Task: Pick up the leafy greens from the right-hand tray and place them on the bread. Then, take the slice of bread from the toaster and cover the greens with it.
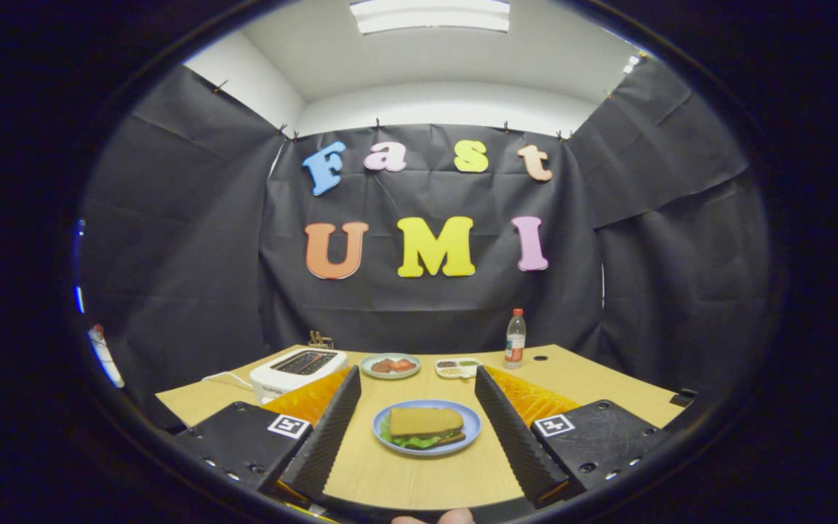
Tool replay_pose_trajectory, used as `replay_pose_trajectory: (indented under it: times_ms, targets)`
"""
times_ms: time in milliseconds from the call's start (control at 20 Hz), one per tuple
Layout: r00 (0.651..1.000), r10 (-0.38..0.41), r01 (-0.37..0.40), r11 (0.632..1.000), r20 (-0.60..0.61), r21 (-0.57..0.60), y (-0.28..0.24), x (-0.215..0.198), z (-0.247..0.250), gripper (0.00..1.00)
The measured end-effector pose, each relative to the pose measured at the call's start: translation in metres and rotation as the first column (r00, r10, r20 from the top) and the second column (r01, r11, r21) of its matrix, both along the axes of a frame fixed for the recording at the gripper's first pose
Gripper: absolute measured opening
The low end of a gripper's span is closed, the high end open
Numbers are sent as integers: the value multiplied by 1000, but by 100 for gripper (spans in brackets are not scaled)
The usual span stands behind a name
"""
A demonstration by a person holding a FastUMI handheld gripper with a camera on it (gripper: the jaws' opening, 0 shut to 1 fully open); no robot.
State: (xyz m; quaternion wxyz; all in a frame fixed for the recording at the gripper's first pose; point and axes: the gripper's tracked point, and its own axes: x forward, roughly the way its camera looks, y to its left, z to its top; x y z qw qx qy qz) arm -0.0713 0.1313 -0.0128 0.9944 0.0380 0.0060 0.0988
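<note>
One blue plate point(471, 423) is seen, bearing one sandwich of two bread slices point(425, 420) around one layer of greens point(410, 441); behind the plate stand one toaster point(295, 372), one dish point(390, 366), one tray point(457, 367), one bottle point(514, 338).

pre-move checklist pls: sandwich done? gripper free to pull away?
1. Top bread slice covers greens: ok.
2. Stack sits inside blue plate: ok.
3. Hand-held gripper open, holding nothing; plate lies between its fingers, untouched: ok.
4. Toaster slots hold no slice: cannot tell for sure, they look dark.
5. Bottle upright, far beyond the fingers: ok.
6. Right-hand tray cleared of greens: cannot tell, too small.
</note>
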Motion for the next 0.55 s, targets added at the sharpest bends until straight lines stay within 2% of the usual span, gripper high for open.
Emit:
replay_pose_trajectory:
  times_ms: [550]
  targets:
    - [1000,-19,19,1000,-24,-14,-6,7,-13,96]
